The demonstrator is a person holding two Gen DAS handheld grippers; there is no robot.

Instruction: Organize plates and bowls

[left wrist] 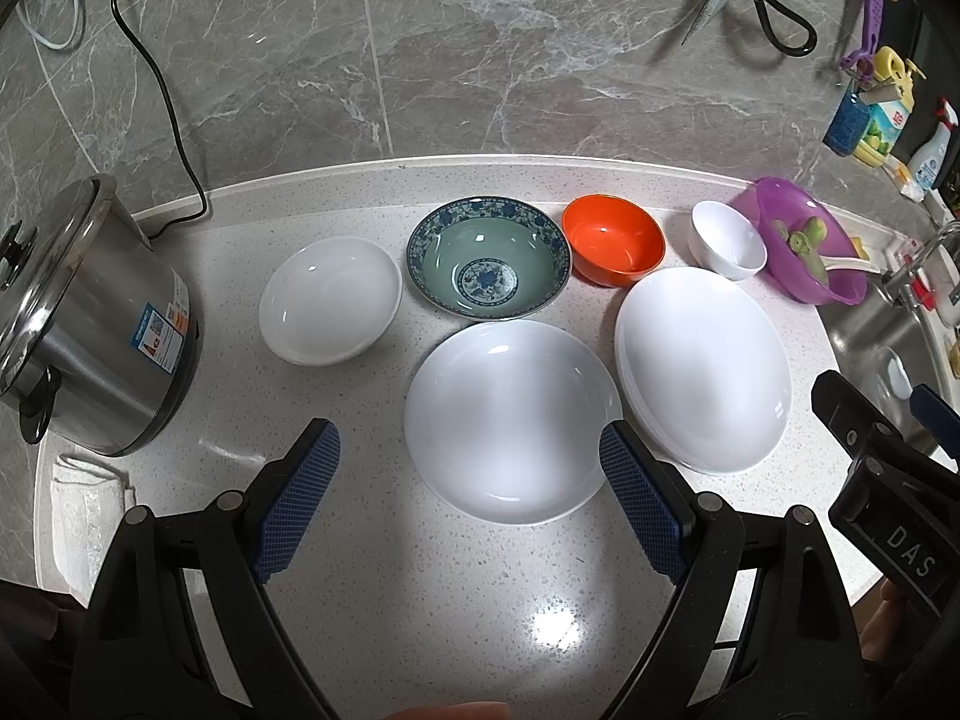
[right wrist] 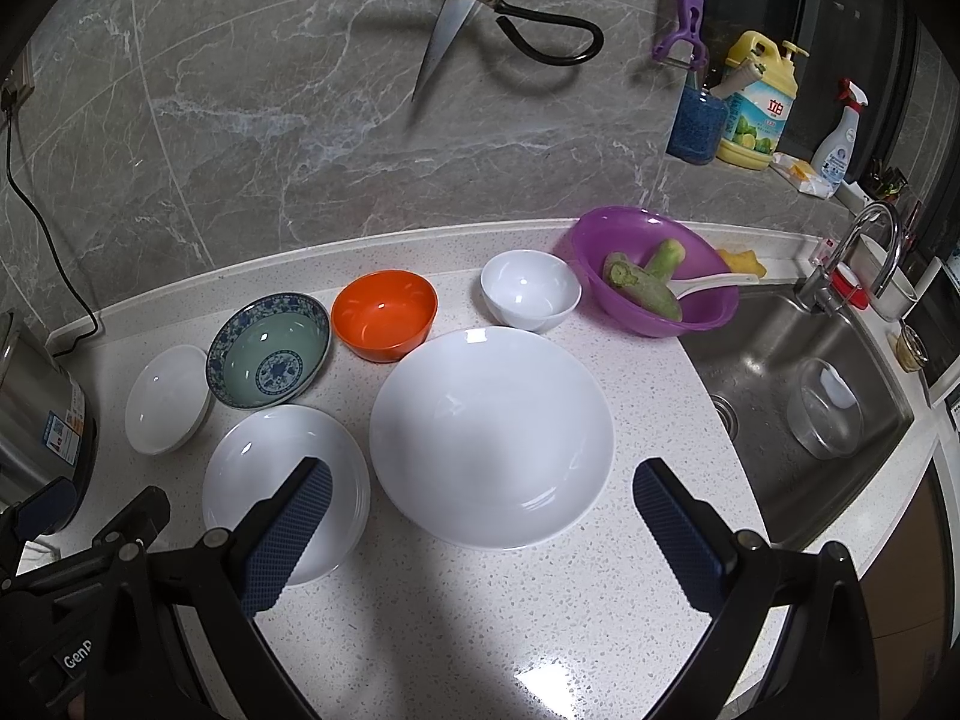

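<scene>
On the speckled counter stand a small white plate point(left wrist: 330, 300) point(right wrist: 168, 399), a blue-patterned green bowl point(left wrist: 487, 257) point(right wrist: 269, 349), an orange bowl point(left wrist: 613, 239) point(right wrist: 384, 315), a small white bowl point(left wrist: 727, 239) point(right wrist: 530, 290), a middle white plate point(left wrist: 510, 420) point(right wrist: 264, 474) and a large white plate point(left wrist: 705, 369) point(right wrist: 492, 435). My left gripper point(left wrist: 471, 456) is open and empty, above the near edge of the middle plate. My right gripper point(right wrist: 480, 492) is open and empty, over the near edge of the large plate.
A steel rice cooker point(left wrist: 90, 324) and a folded cloth point(left wrist: 84, 516) are at the left. A purple basin point(right wrist: 654, 270) with green vegetables stands by the sink point(right wrist: 810, 384). Scissors point(right wrist: 456, 18) hang on the wall. Detergent bottles point(right wrist: 753, 102) line the ledge.
</scene>
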